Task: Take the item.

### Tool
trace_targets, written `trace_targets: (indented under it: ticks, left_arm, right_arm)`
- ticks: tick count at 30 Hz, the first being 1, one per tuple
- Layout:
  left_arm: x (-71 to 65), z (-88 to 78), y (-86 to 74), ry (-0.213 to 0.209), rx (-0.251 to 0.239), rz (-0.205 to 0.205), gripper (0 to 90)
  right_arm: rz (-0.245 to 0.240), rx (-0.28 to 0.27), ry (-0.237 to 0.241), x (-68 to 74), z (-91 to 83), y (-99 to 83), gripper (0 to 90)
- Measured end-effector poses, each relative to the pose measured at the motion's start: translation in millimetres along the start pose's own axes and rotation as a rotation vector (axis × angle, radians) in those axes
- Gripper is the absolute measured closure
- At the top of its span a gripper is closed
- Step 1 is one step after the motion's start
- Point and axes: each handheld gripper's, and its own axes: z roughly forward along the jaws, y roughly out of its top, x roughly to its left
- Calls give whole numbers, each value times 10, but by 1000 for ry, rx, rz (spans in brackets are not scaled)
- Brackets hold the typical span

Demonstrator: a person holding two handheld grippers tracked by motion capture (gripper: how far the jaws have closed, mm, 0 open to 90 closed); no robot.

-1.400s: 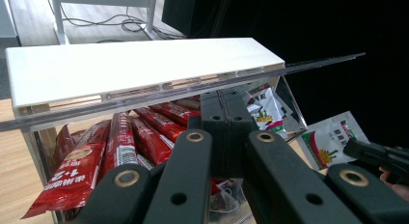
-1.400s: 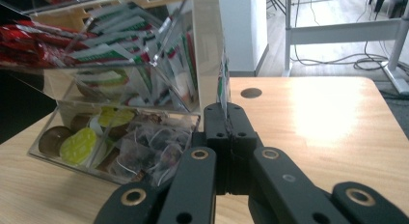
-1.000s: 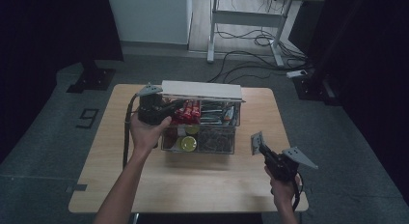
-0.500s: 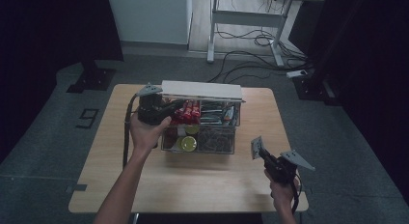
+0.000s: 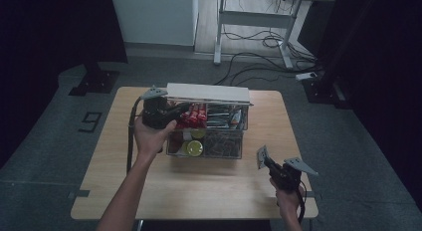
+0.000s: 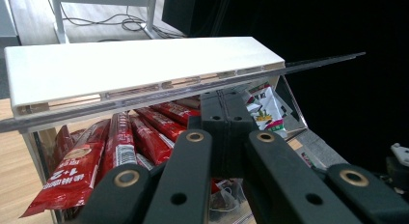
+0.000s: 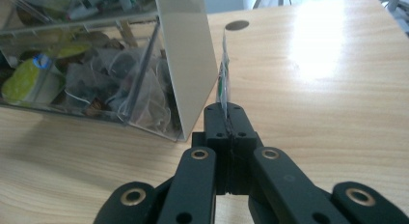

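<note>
A clear compartment box (image 5: 221, 150) stands mid-table, its white-edged lid (image 5: 209, 93) raised at the back. Red snack packets (image 5: 194, 115) lie in its upper left section, round yellow-green items (image 5: 194, 148) in front. My left gripper (image 5: 185, 110) reaches in from the box's left. In the left gripper view my left gripper (image 6: 225, 101) is shut right at the clear edge of the lid (image 6: 135, 69), above the red packets (image 6: 120, 142). My right gripper (image 5: 266, 164) hovers low over the table's front right, shut on a thin flat packet (image 5: 261, 157). The right gripper view shows my right gripper (image 7: 225, 110) and the packet (image 7: 223, 74) edge-on beside the box's corner (image 7: 185, 64).
The wooden table (image 5: 199, 191) has bare surface in front of and right of the box, with a round hole (image 7: 237, 25) in it. Behind the table stand a white desk frame (image 5: 254, 19) and loose cables (image 5: 259, 44) on the floor. A black stand foot (image 5: 94, 81) sits at far left.
My right gripper has sunk a little toward the table's front edge with the thin packet in it. The left gripper and the lid have stayed put.
</note>
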Motion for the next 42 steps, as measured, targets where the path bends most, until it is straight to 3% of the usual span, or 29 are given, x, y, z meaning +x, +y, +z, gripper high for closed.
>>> trace_targets:
  ticks: [10,19,25,30,42]
  left_arm:
    - [-7,6,0,-1,1,1,900]
    - [-13,8,1,-1,1,1,900]
    - [-15,14,3,-1,2,1,900]
    - [-17,15,1,0,3,1,900]
    - [-14,12,-5,-2,3,0,900]
  right_arm:
    - [27,79,-18,-138,156,-157,889]
    - [62,87,-45,-290,166,-203,879]
    - [71,110,-86,-396,170,-227,823]
    - [111,148,-123,-527,204,-287,722]
    - [85,217,-245,-534,271,-332,455]
